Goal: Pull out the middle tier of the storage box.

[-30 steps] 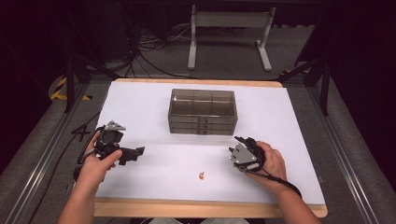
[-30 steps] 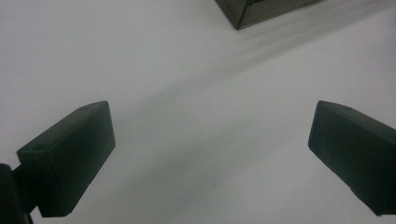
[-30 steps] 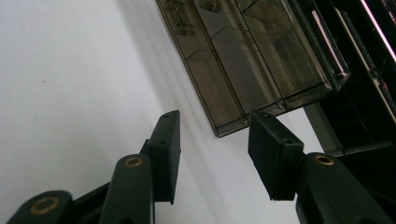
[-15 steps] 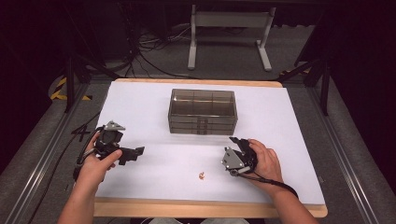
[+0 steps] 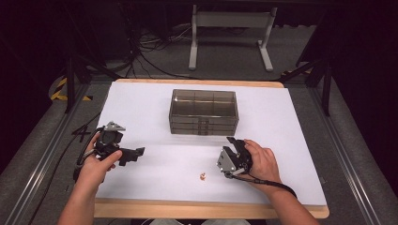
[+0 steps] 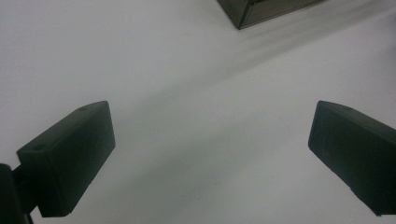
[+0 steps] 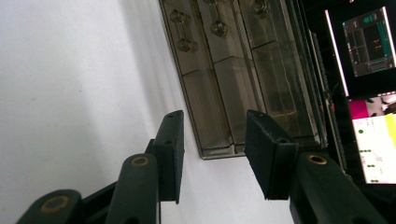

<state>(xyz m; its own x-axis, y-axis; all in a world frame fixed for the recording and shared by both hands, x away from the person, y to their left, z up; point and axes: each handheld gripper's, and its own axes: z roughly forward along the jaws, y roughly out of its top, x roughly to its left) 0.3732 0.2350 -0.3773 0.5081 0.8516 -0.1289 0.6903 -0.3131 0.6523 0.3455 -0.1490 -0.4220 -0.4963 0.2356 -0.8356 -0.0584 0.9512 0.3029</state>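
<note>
A smoky see-through drawer box stands in the middle of the white table top. A tiny copper-coloured piece lies on the table near the front edge. My right gripper is a little to the right of that piece and points at the box. In the right gripper view the right gripper faces the box's drawer fronts. Its jaws are open with nothing between them, and they have just been closing. My left gripper rests at the left, pointing right. Seen up close, the left gripper is wide open over bare table.
The table's wooden edge runs along the front. Dark floor with cables and a white stand lie beyond the table. A corner of the box shows at the top of the left gripper view. Lit screens show behind the box.
My right hand and its gripper have slid left along the table, closer to the small copper piece. The left hand has stayed where it was.
</note>
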